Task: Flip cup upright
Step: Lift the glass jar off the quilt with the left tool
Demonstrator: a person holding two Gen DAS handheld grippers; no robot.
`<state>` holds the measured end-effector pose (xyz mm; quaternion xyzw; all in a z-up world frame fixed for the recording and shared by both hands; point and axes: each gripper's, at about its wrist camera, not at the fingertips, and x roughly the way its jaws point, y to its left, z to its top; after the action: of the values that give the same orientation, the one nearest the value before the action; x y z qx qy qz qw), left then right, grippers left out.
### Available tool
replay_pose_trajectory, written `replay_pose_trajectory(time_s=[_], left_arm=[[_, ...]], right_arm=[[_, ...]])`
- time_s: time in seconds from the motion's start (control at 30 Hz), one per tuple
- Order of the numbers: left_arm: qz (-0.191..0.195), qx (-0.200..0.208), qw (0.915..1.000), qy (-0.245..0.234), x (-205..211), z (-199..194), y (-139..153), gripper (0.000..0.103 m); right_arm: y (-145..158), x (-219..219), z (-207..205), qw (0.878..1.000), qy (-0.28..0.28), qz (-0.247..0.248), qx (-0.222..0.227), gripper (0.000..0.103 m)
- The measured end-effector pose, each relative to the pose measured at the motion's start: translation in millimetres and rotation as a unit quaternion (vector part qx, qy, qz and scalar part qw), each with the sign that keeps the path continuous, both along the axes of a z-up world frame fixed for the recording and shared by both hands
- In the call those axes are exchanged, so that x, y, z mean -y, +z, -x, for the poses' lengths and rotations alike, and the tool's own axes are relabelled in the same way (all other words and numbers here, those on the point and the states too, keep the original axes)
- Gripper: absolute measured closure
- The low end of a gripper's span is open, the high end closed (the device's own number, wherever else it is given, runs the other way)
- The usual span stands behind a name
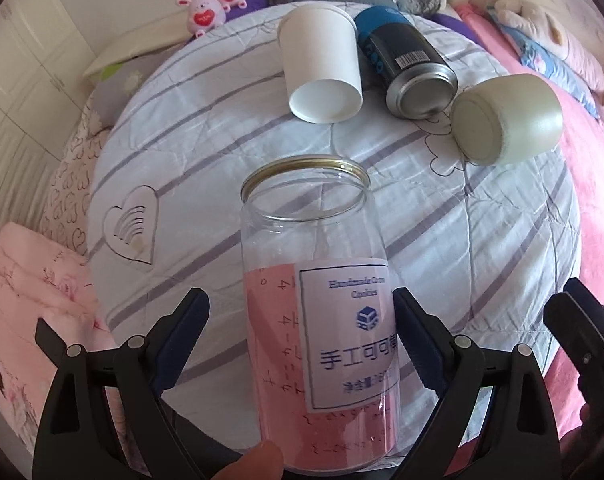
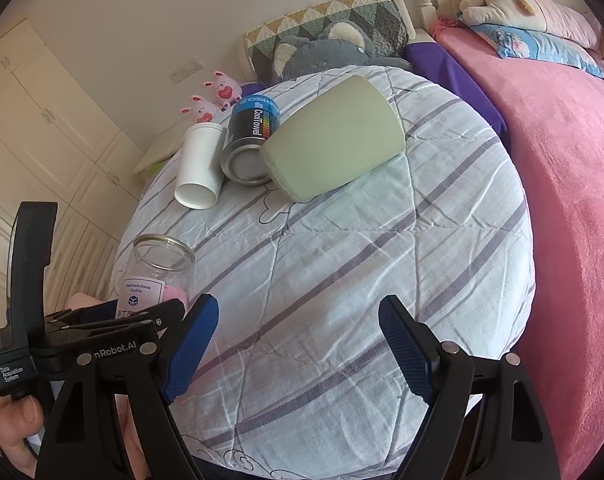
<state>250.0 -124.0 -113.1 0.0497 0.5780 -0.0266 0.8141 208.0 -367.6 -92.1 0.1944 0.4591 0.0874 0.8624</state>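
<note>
Left wrist view: clear jar [image 1: 318, 304] upright between left gripper [image 1: 302, 340] pads, jaws wide, contact unclear. Beyond jar, still lying down: paper cup [image 1: 322, 68], can [image 1: 410, 72], green cup [image 1: 506, 116]. Right gripper [image 2: 297, 344] wide open, empty. Next, probably: release jar, reach for lying cup.

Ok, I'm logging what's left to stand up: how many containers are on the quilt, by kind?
Clear plastic jar, standing upright between the left gripper fingers: 1
White paper cup, lying on its side: 1
Pale green cup, lying on its side: 1
Metal can, lying on its side: 1
Total: 4
</note>
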Motion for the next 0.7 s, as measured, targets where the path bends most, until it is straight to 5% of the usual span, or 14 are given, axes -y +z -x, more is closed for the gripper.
replay_pose_trajectory(time_s=[0.2,0.4,0.7], left_arm=[[0.027,-0.02,0.9993,-0.015,10.0,-12.8,-7.5,0.031],[0.031,-0.002,0.9991,-0.027,12.2,-14.2,0.7,0.031],[0.001,0.127,0.9891,-0.074,16.9,11.3,37.6,0.031]], right_arm=[[1.1,-3.2,1.9,1.0,0.001,0.002,0.001,0.02],[2.2,0.0,2.6,1.0,-0.005,0.006,0.0,0.02],[5.3,-0.9,7.6,1.0,-0.007,0.006,0.002,0.02]])
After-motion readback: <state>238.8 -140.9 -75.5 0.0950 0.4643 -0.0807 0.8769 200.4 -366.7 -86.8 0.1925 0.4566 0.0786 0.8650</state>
